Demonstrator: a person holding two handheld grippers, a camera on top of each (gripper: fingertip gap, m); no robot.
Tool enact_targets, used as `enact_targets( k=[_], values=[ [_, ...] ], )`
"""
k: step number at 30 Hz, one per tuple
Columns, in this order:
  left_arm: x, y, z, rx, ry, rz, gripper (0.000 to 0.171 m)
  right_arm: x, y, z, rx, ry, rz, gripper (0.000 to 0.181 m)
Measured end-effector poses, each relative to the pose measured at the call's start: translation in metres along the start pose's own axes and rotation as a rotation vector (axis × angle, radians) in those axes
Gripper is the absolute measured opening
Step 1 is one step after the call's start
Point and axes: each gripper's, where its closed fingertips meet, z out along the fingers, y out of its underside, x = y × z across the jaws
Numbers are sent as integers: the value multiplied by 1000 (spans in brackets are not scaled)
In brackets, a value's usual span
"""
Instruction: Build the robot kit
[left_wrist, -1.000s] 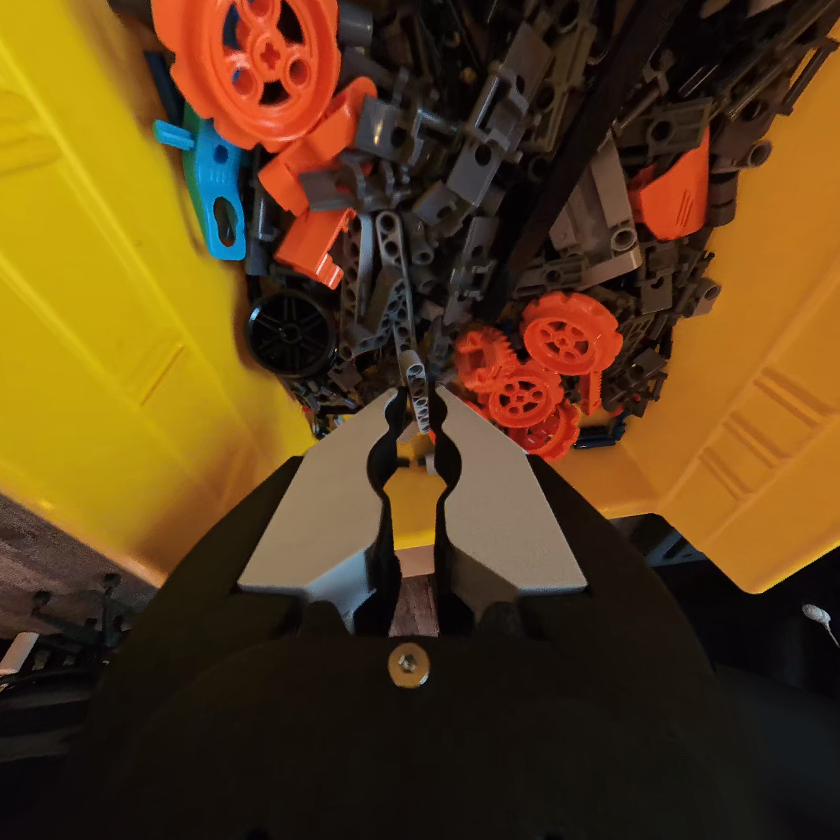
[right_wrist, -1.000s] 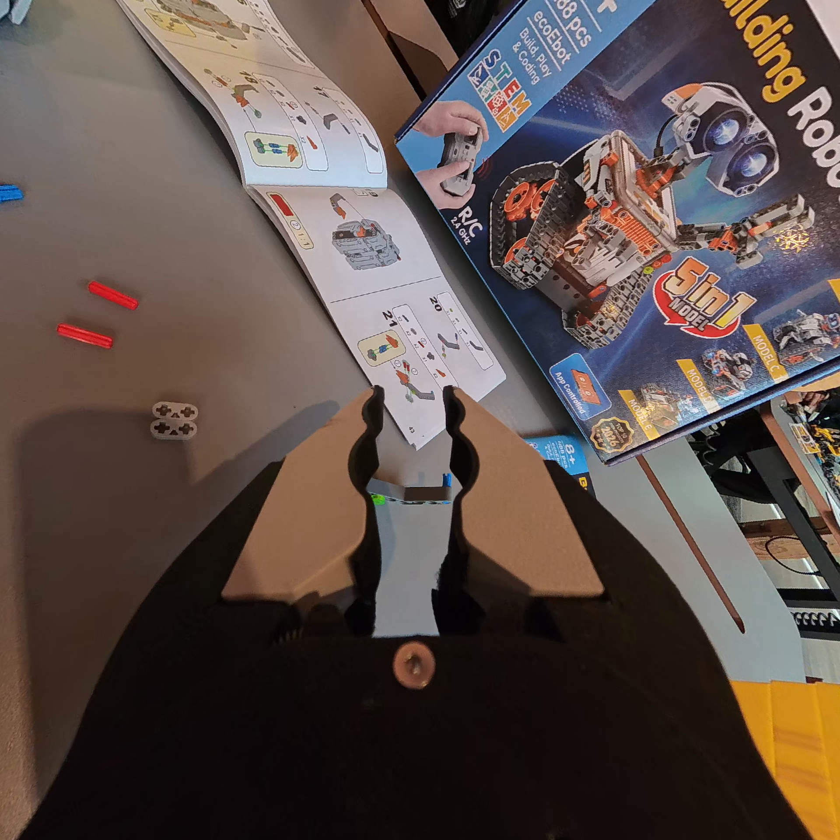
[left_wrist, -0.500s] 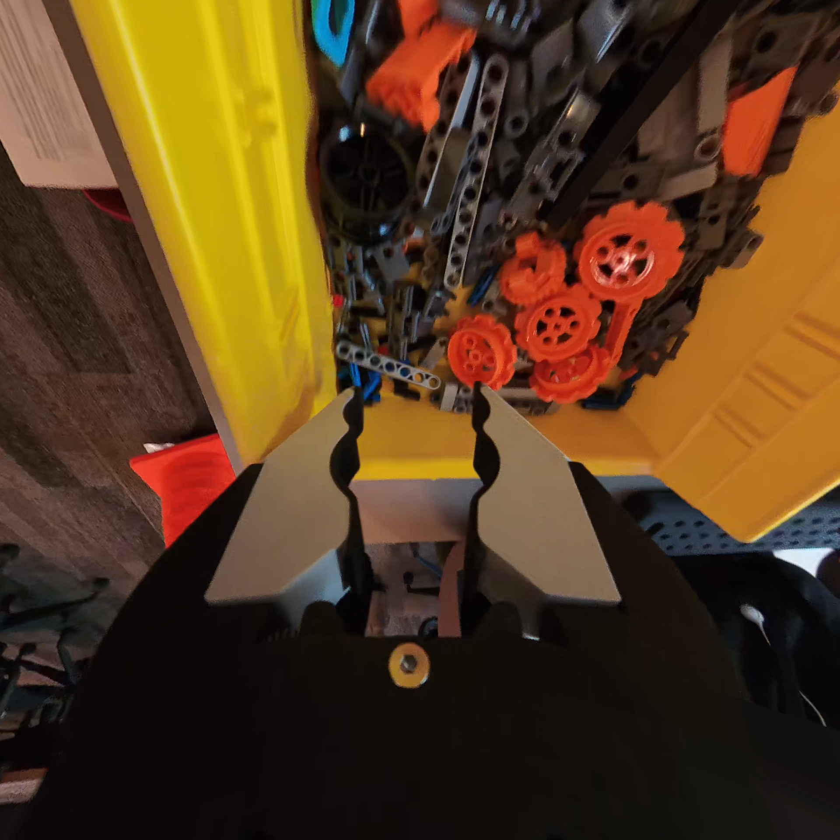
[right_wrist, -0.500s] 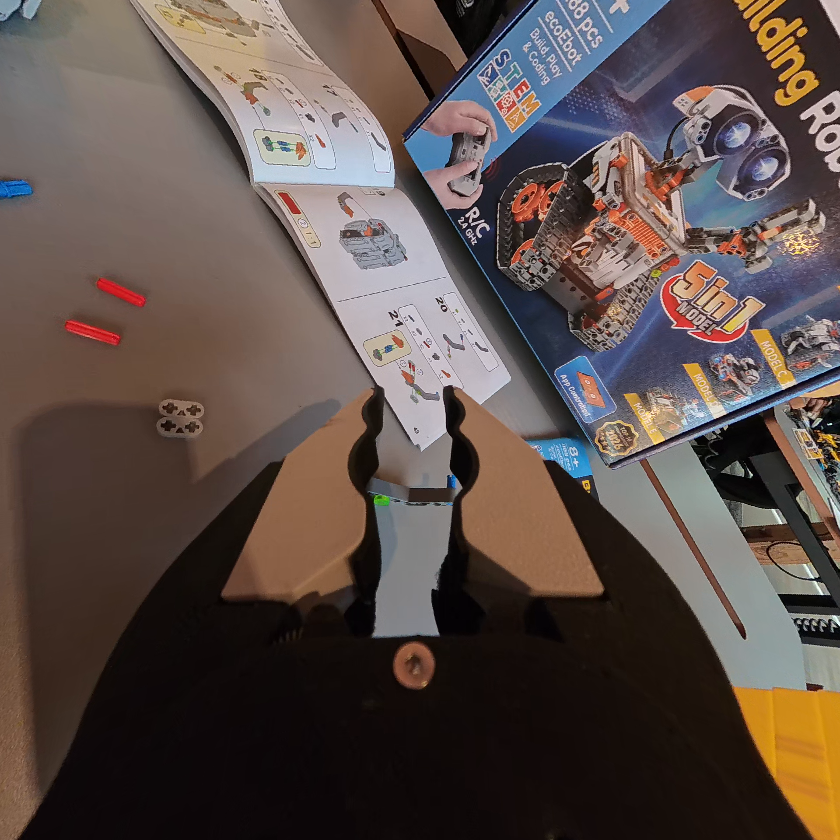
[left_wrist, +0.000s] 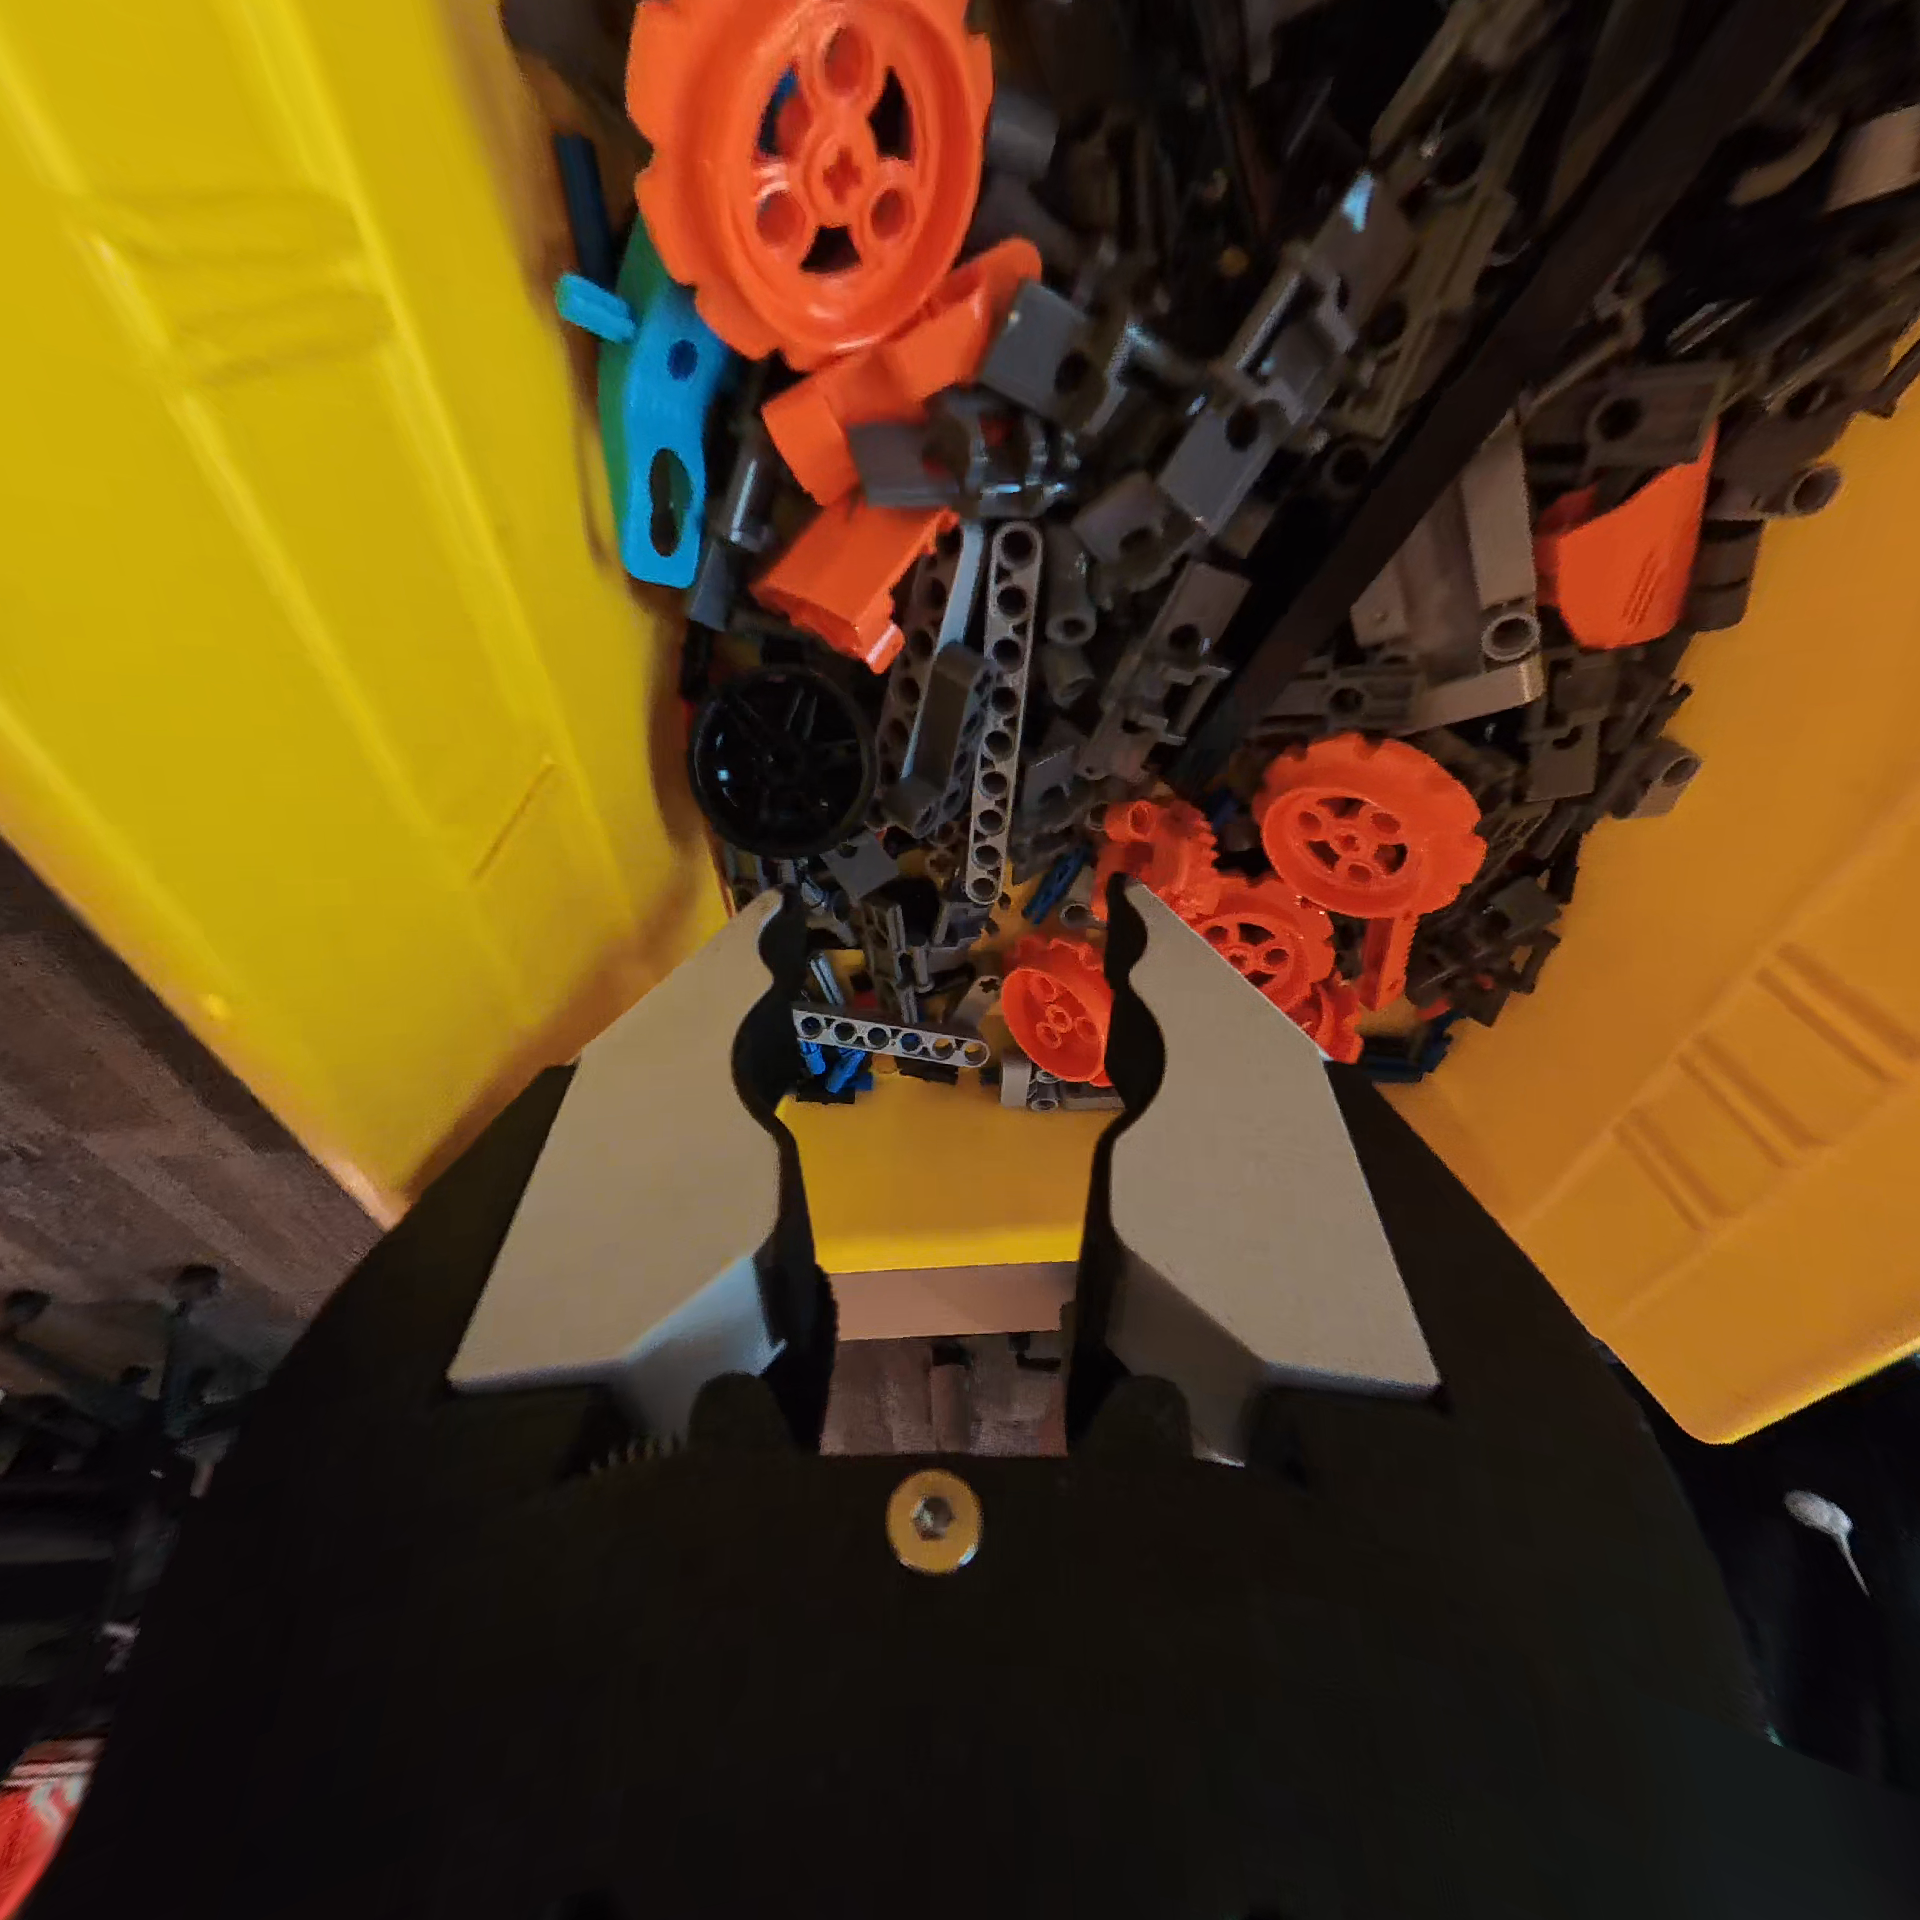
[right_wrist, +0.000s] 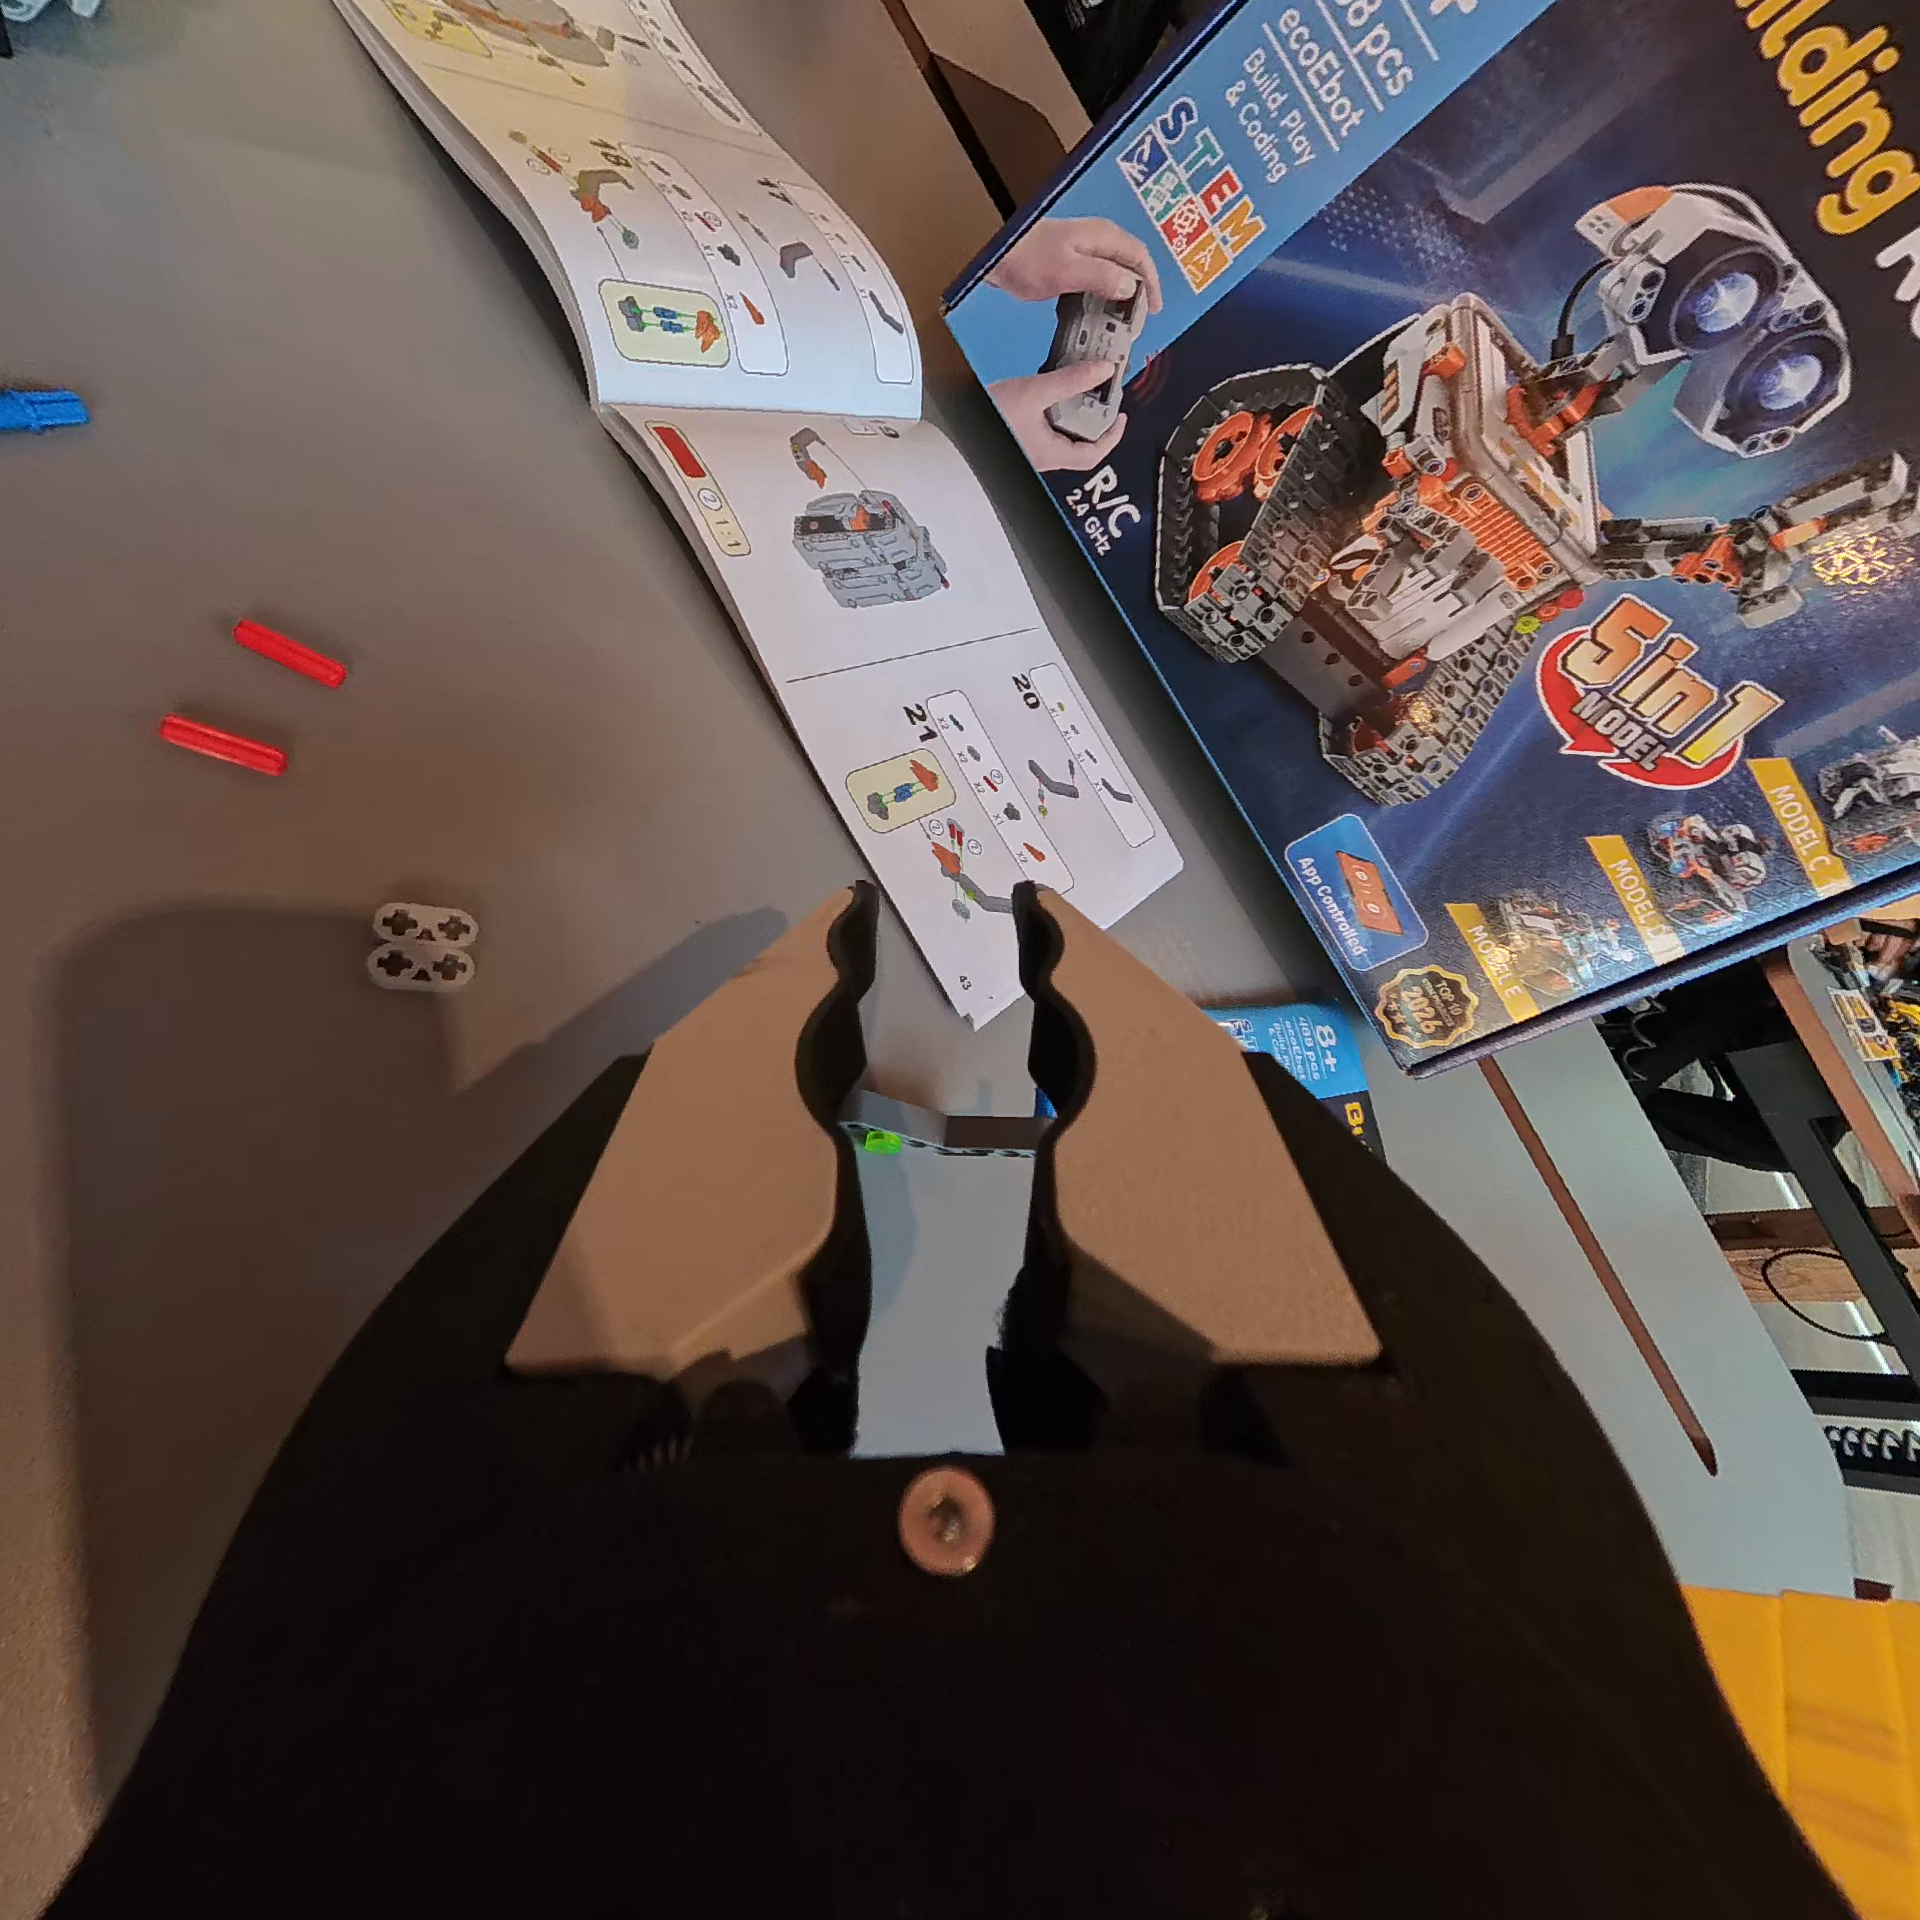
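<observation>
Here the left wrist view alone shows the yellow bin (left_wrist: 312, 582) full of building parts, and the left gripper (left_wrist: 945, 899) hangs over its near end with the jaws wide apart and holding nothing, a light grey beam with holes (left_wrist: 891, 1041) and a small orange gear (left_wrist: 1058, 1010) lying between its fingertips. Only the right wrist view shows the grey table (right_wrist: 416, 499) with an open instruction booklet (right_wrist: 831, 540), a blue toy box (right_wrist: 1507, 499), two red pins (right_wrist: 255, 701) and two small white connectors (right_wrist: 424, 945). There the right gripper (right_wrist: 943, 896) has its jaws only partly apart, clamped on a small grey assembly (right_wrist: 940, 1127) with a green pin, held deep between the fingers above the table.
</observation>
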Motion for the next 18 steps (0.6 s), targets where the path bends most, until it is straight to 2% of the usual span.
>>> enact_targets(
  k=[4,6,9,11,14,18],
  values=[
    [-5,-4,1,15,13,-31,39,-1,0,0,0,-4,0,26],
    [-4,-7,2,18,20,-35,39,-1,0,1,0,-7,-1,26],
    [-2,-8,5,-5,-2,-18,57,-3,0,1,-3,-12,-4,27],
    [4,-10,7,-13,-13,24,62,-3,0,1,-4,-12,-6,27],
    [11,-9,12,-44,-32,97,62,-3,1,2,-6,-12,-6,27],
    [12,-9,13,-59,-46,100,63,-3,1,1,-5,-13,-8,26]
  ],
)
